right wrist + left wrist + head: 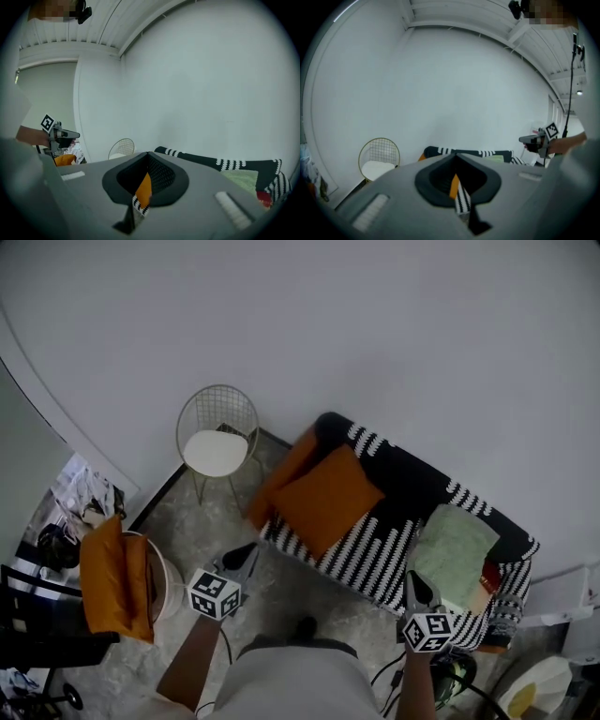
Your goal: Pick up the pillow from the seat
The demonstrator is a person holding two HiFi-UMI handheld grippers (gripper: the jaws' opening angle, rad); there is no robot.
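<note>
A square orange pillow (328, 498) lies on the seat of a black-and-white striped sofa (380, 554), with a second orange cushion (284, 472) against the sofa's left arm. A pale green pillow (455, 547) rests at the right end. My left gripper (246, 559) is shut and empty, and hovers over the floor just in front of the sofa's left corner. Shut and empty too, my right gripper (413, 585) sits at the sofa's front edge below the green pillow. In the left gripper view the shut jaws (456, 155) point at the sofa (478, 153). The right gripper (147, 154) also faces it.
A gold wire chair (217, 432) with a white seat stands left of the sofa against the wall. An orange cushion (114, 585) sits on a round stool at the left. Clutter (80, 507) lies along the left wall, and cables and a dark object (455, 676) are on the floor at lower right.
</note>
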